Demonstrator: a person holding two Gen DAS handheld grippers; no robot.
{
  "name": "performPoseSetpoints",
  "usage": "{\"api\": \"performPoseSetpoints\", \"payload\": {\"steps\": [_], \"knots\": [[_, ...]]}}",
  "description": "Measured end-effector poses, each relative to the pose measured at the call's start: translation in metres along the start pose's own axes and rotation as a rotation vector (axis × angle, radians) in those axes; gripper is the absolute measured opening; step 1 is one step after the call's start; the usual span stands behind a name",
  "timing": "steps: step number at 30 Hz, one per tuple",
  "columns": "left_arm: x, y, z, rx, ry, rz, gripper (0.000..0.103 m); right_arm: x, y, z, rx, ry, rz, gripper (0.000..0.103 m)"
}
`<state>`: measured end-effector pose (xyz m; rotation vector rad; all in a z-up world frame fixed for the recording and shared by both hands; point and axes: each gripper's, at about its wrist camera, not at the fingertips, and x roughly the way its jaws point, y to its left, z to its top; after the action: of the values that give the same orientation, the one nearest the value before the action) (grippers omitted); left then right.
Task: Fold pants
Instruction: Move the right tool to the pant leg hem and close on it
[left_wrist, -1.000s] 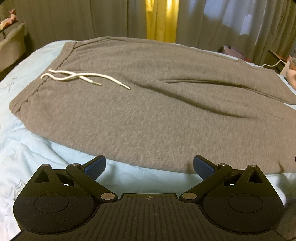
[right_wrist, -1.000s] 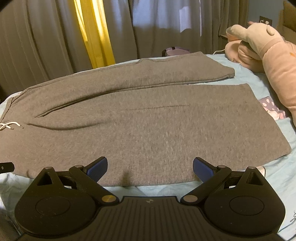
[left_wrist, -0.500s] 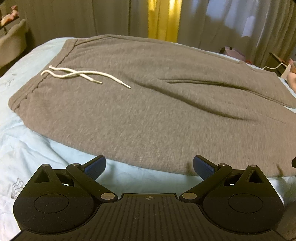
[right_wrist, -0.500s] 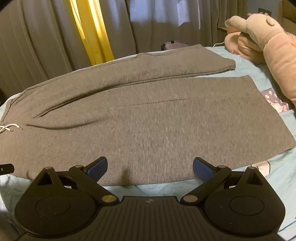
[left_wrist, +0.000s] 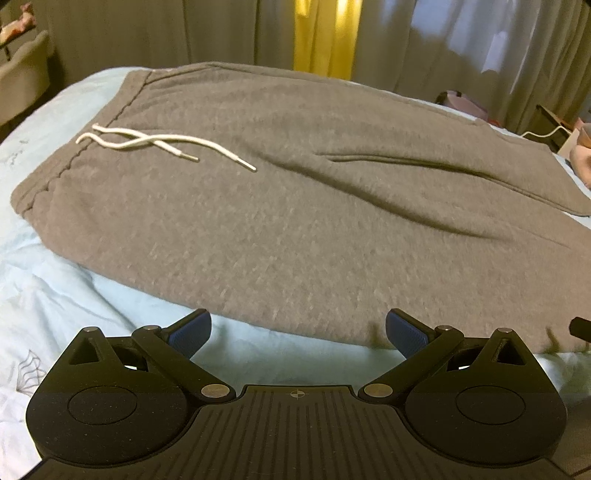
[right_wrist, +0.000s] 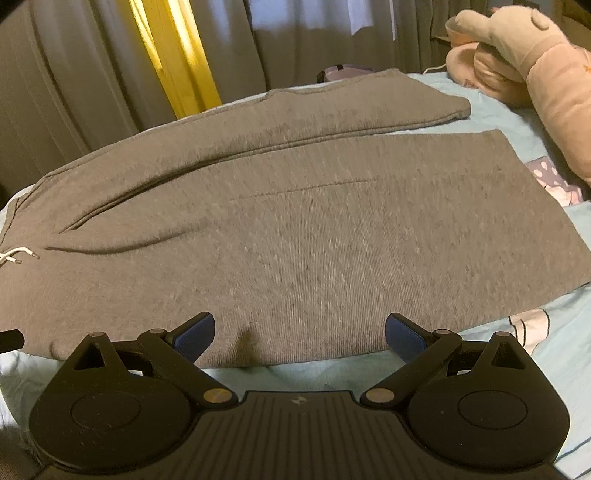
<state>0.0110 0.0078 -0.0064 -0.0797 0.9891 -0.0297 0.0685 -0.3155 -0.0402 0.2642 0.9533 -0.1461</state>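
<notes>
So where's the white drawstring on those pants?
In the left wrist view, the white drawstring lies loose on the gray pants, upper left, beside the waistband.

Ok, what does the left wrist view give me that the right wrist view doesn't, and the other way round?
Only the left wrist view shows the waistband and the full white drawstring lying across the pants, plus the left gripper, open, at the near edge.

Only the right wrist view shows both leg ends, the pink plush toy beyond them, and the right gripper, also open, over the near edge.

Both show the grey pants spread flat on the light blue bedsheet, unfolded, with the curtains behind.
</notes>
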Motion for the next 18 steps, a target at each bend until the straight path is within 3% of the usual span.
{"api": "performPoseSetpoints", "payload": {"steps": [6, 9, 12, 15, 18], "knots": [[-0.004, 0.001, 0.013, -0.017, -0.011, -0.021, 0.103, 0.01, -0.018, 0.015, 0.08, 0.017, 0.043, 0.099], [0.005, -0.003, 0.038, -0.036, -0.038, 0.021, 0.103, 0.022, -0.028, 0.03, 0.096, -0.01, -0.032, 0.099], [0.017, -0.005, 0.071, -0.11, -0.071, 0.057, 0.103, 0.051, -0.038, 0.04, 0.113, 0.069, -0.081, 0.099], [0.034, -0.008, 0.11, -0.213, -0.157, 0.065, 0.103, 0.071, -0.044, 0.042, 0.146, 0.128, -0.1, 0.099], [0.059, -0.015, 0.136, -0.24, -0.267, 0.154, 0.103, 0.076, -0.044, 0.044, 0.14, 0.141, -0.108, 0.099]]}}
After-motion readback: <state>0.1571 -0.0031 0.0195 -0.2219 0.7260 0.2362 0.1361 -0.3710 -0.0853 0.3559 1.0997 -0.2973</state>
